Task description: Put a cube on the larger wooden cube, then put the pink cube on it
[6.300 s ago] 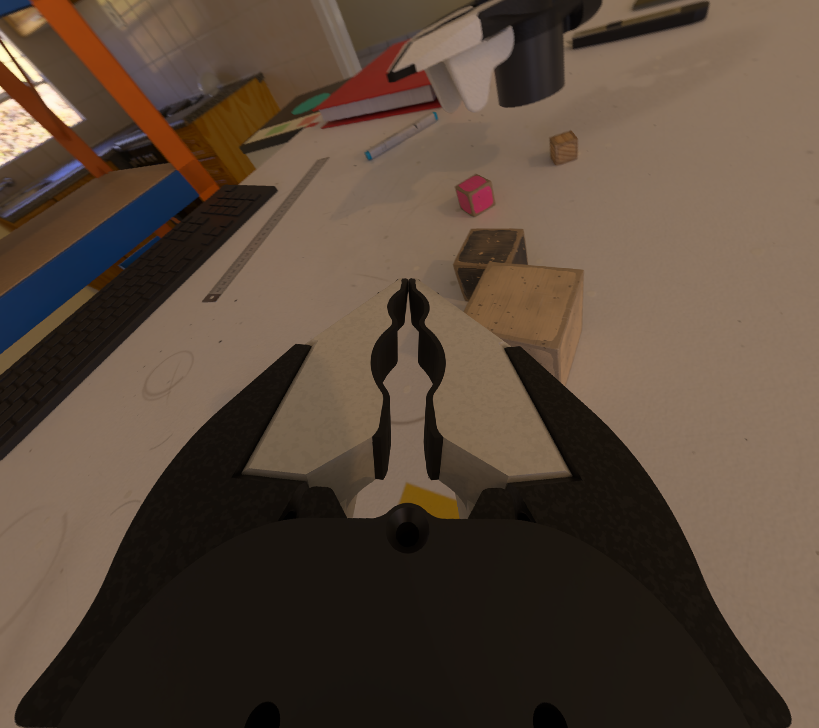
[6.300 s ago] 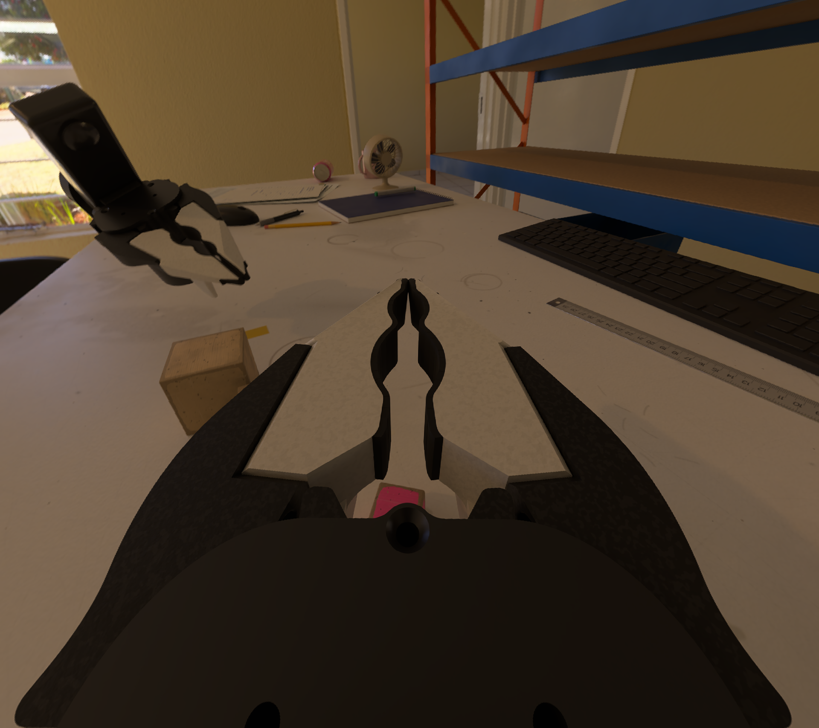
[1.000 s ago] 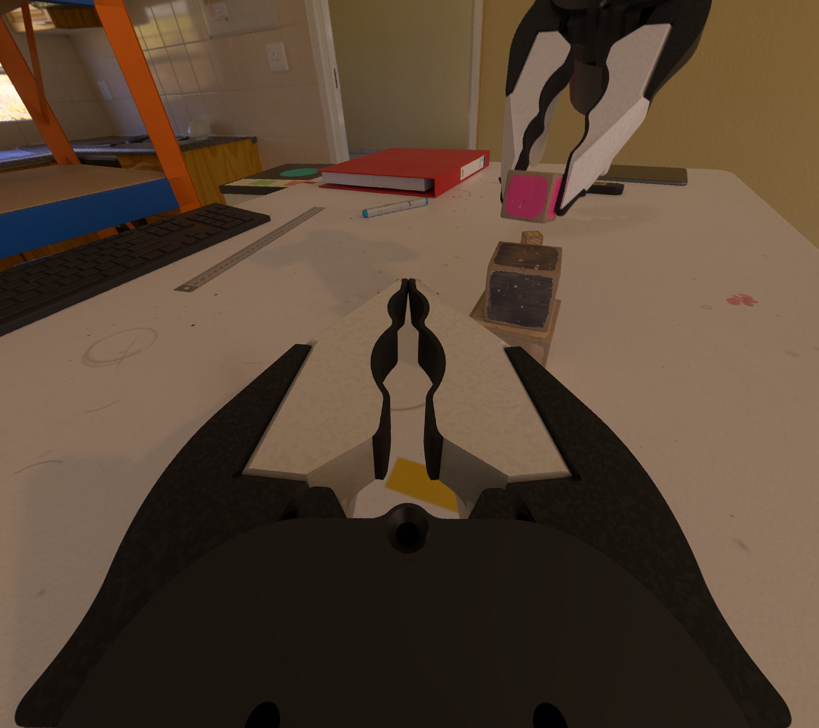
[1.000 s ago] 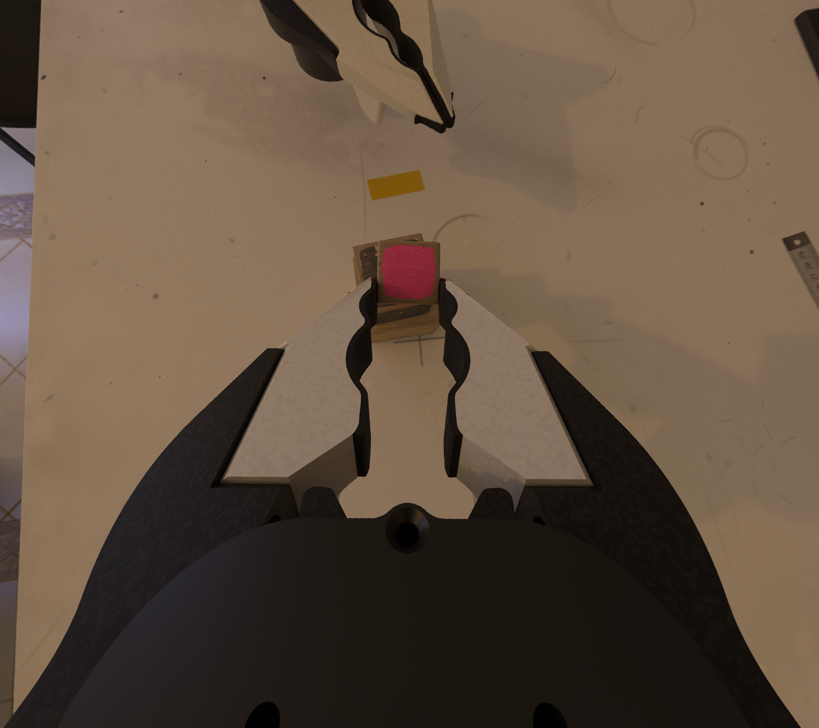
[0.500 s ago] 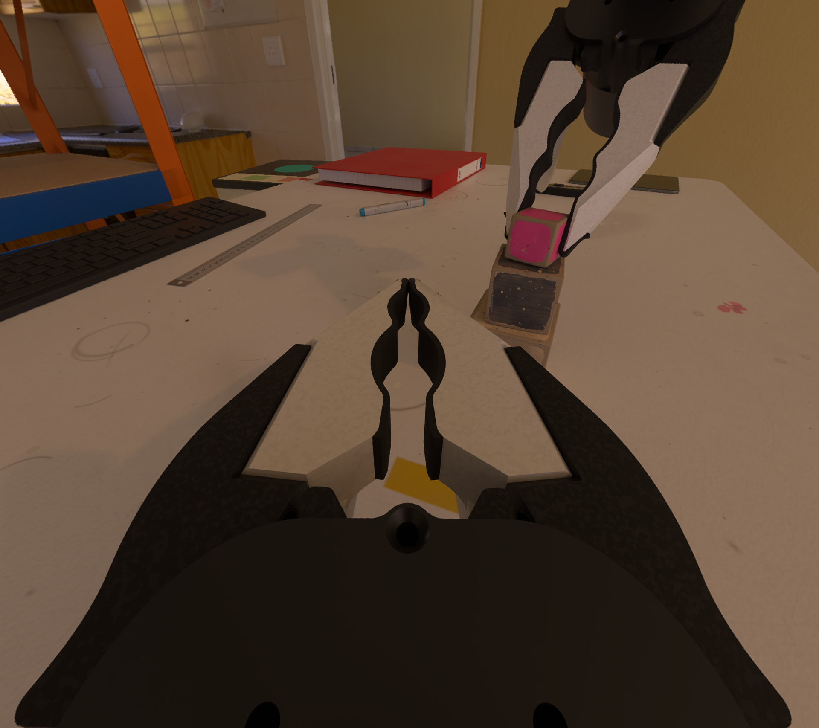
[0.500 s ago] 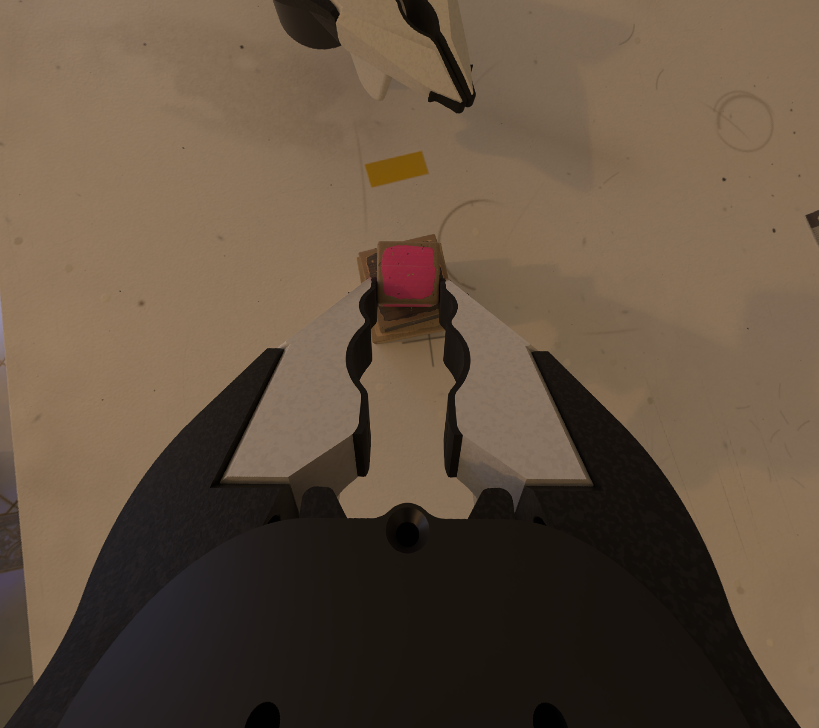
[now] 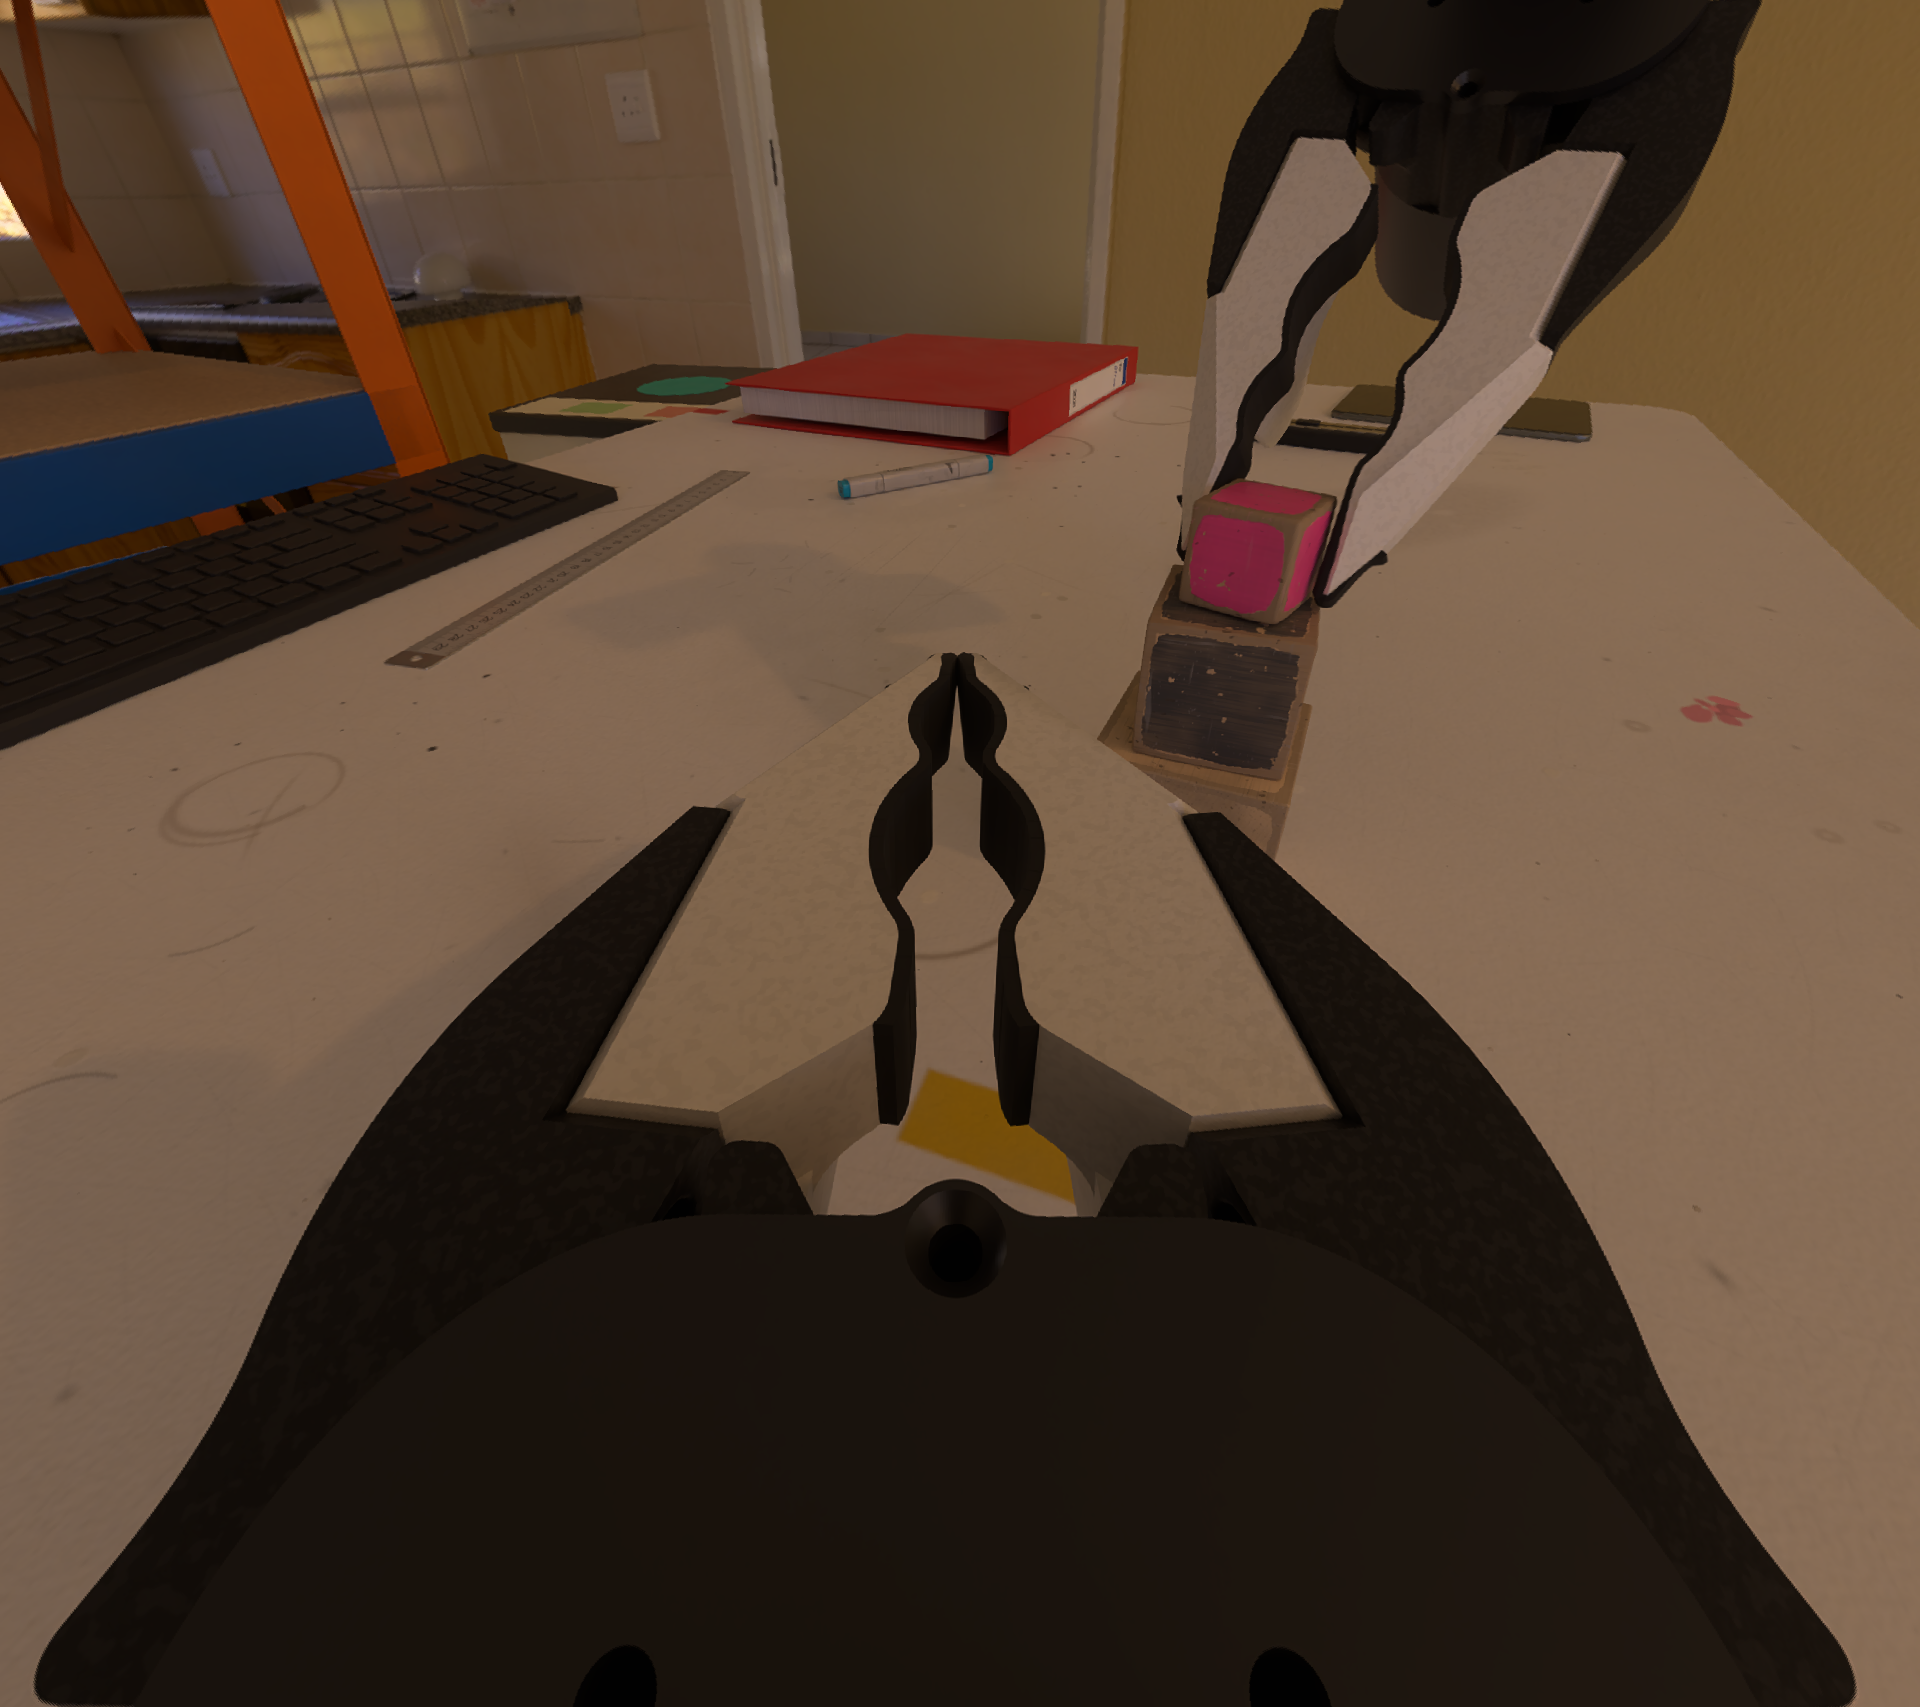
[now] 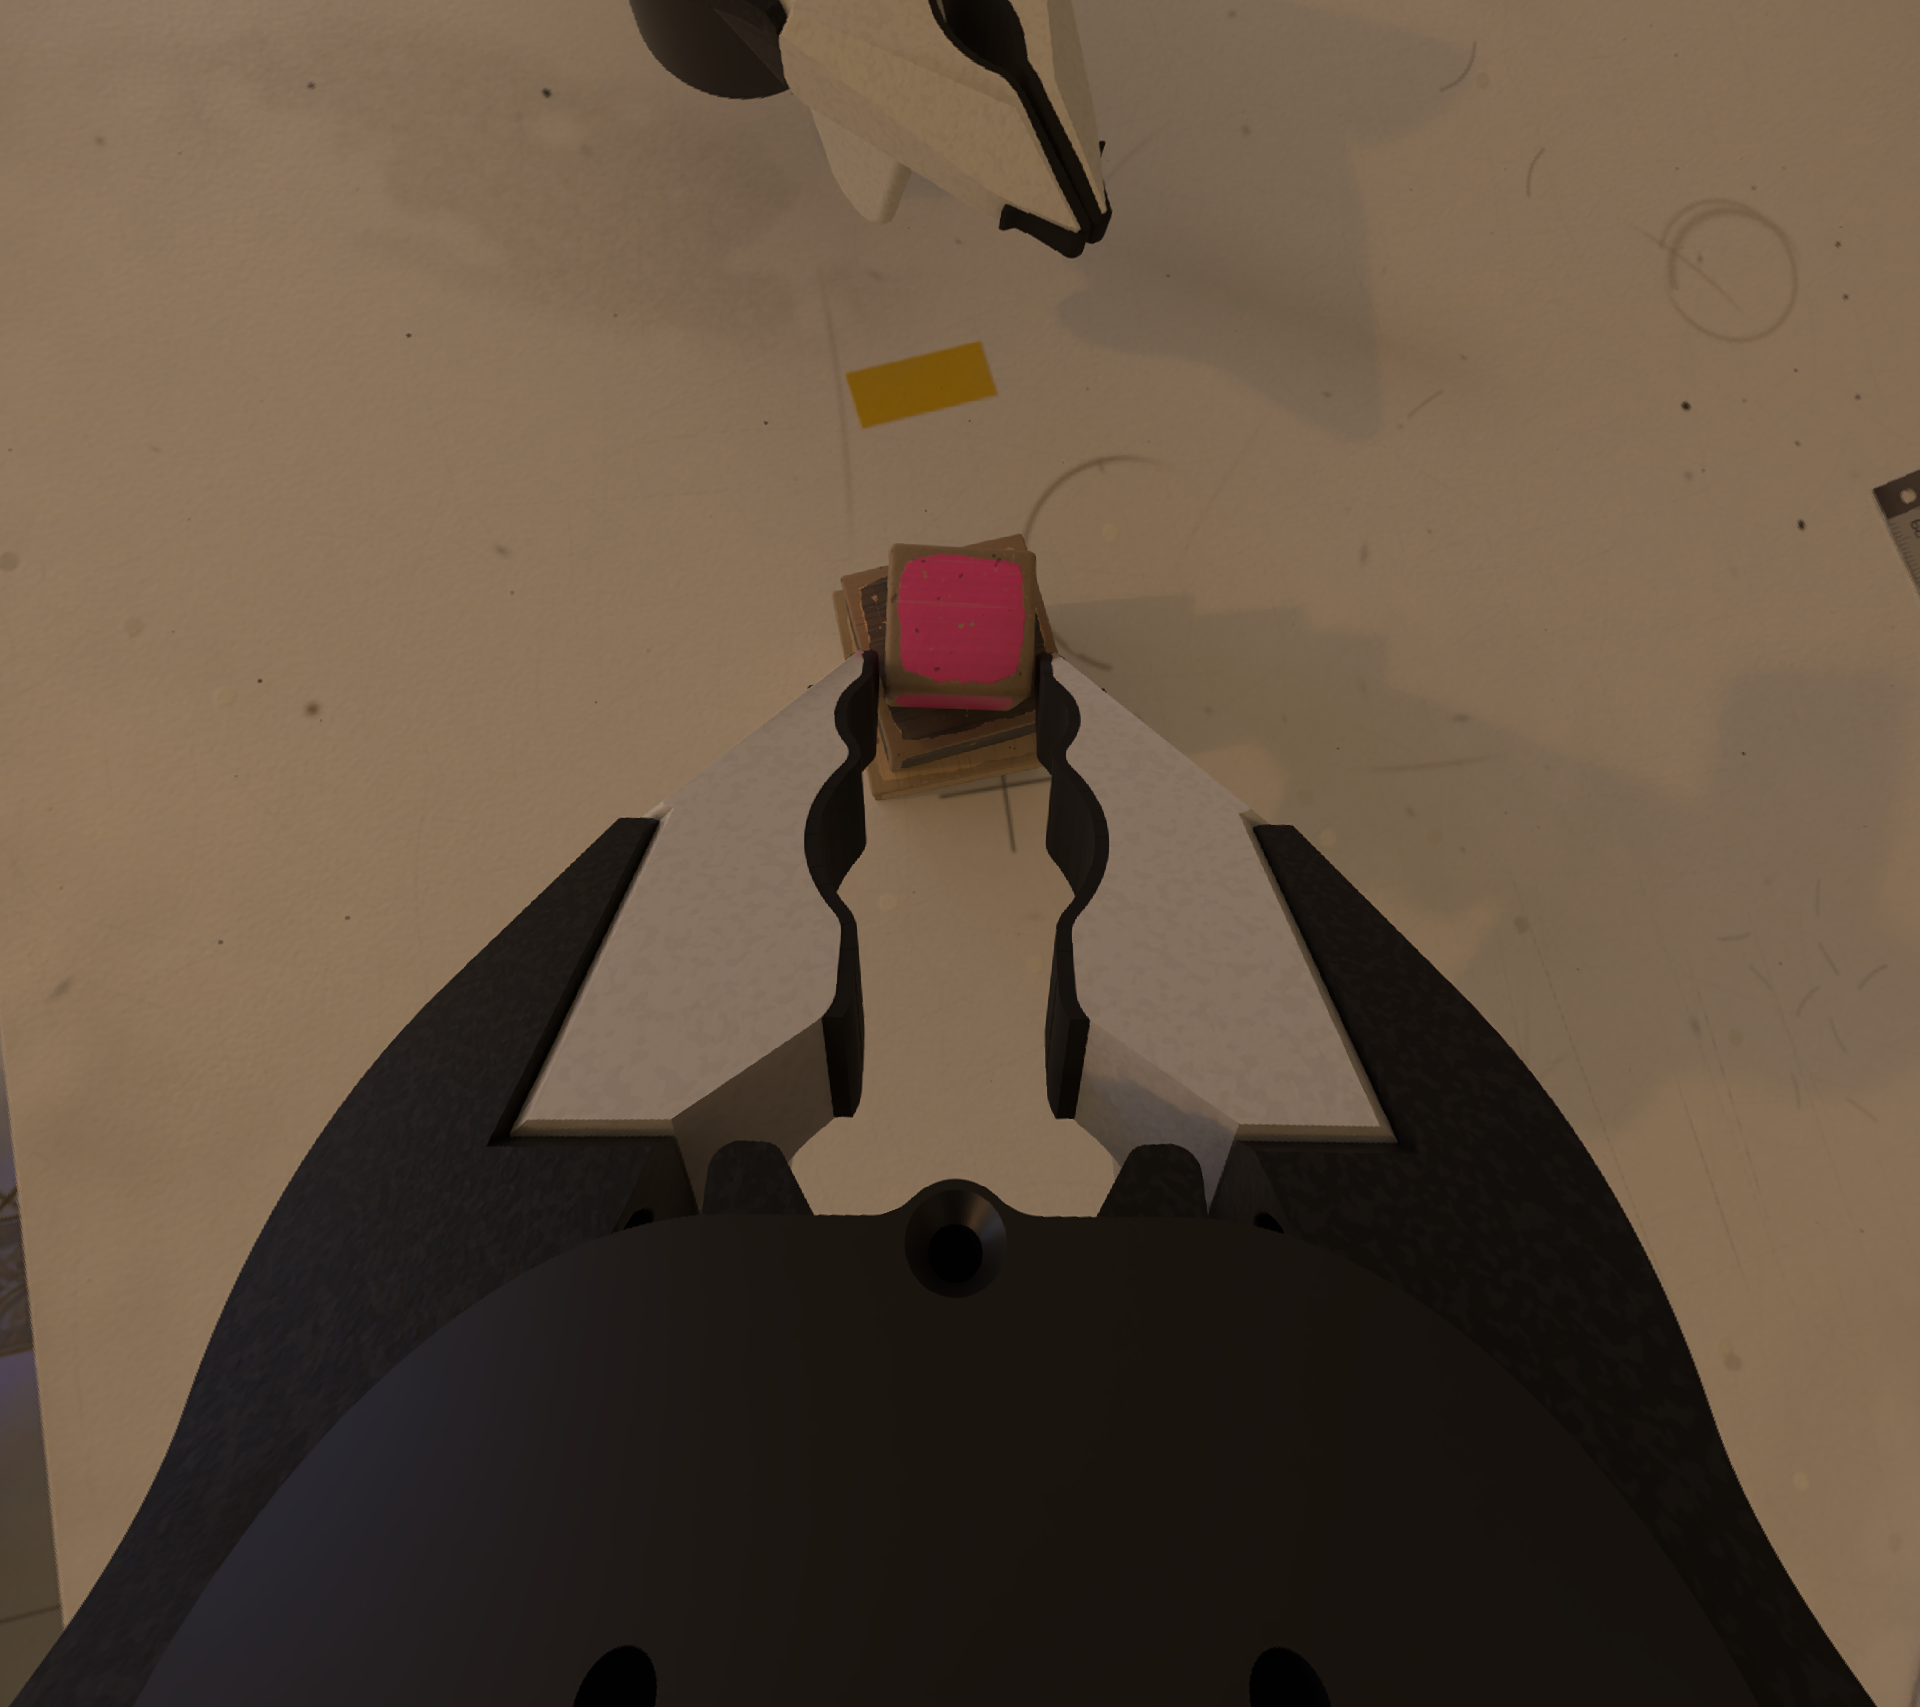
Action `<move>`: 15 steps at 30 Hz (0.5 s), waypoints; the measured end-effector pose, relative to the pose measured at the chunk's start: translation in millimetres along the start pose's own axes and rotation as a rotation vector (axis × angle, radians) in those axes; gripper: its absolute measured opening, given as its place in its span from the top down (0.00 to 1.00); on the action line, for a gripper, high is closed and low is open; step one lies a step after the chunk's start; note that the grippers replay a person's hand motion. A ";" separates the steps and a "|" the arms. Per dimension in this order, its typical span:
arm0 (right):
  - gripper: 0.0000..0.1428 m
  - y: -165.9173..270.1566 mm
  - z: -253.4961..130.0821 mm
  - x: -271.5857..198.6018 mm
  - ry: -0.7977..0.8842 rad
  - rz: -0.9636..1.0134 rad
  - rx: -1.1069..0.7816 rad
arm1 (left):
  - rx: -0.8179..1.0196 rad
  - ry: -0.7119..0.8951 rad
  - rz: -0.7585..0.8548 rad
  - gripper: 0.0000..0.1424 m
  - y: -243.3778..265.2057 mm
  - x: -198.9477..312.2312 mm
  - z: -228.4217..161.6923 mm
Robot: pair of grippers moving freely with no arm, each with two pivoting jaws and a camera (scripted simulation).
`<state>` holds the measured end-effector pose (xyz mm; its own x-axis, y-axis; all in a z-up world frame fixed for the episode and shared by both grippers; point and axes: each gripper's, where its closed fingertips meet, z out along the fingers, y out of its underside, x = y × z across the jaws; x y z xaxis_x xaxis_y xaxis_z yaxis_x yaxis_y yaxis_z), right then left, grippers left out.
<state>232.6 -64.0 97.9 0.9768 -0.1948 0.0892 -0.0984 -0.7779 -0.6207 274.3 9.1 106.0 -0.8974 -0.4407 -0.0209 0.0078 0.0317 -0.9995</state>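
The pink cube [image 7: 1252, 556] sits slightly tilted on the dark cube [image 7: 1221, 701], which stands on the larger wooden cube [image 7: 1195, 782]. My right gripper [image 7: 1262, 561] comes down from above and is shut on the pink cube's sides. From above, in the right wrist view, the pink cube [image 8: 961, 629] lies between my right gripper's [image 8: 954, 670] tips, with the dark cube [image 8: 940, 727] and the wooden cube [image 8: 914, 779] showing under it. My left gripper [image 7: 958, 660] is shut and empty, hovering just left of the stack; it also shows in the right wrist view [image 8: 1081, 229].
A black keyboard [image 7: 260, 556] and a steel ruler [image 7: 571, 566] lie to the left under an orange and blue shelf rack [image 7: 281, 99]. A red binder [image 7: 935, 400] and a marker [image 7: 914, 476] lie at the back. A yellow tape patch [image 8: 920, 382] marks the table.
My right gripper has lowered the pink cube from above the stack onto the dark cube. My left gripper has stayed shut beside the stack.
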 end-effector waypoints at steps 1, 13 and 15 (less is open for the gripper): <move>0.78 0.5 0.0 -0.7 -0.003 -0.001 0.004 | -0.001 0.000 0.001 1.00 0.1 0.2 0.0; 0.68 56.7 -56.3 57.3 0.199 0.321 0.177 | 0.014 -0.005 0.011 1.00 -1.5 0.5 -1.2; 0.70 88.2 -68.4 65.7 0.280 0.448 0.197 | 0.009 -0.003 0.010 1.00 -1.0 0.5 -0.7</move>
<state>275.1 -186.2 102.3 0.7569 -0.6529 -0.0298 -0.4286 -0.4614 -0.7768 273.6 9.4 107.0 -0.8958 -0.4433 -0.0312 0.0211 0.0277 -0.9994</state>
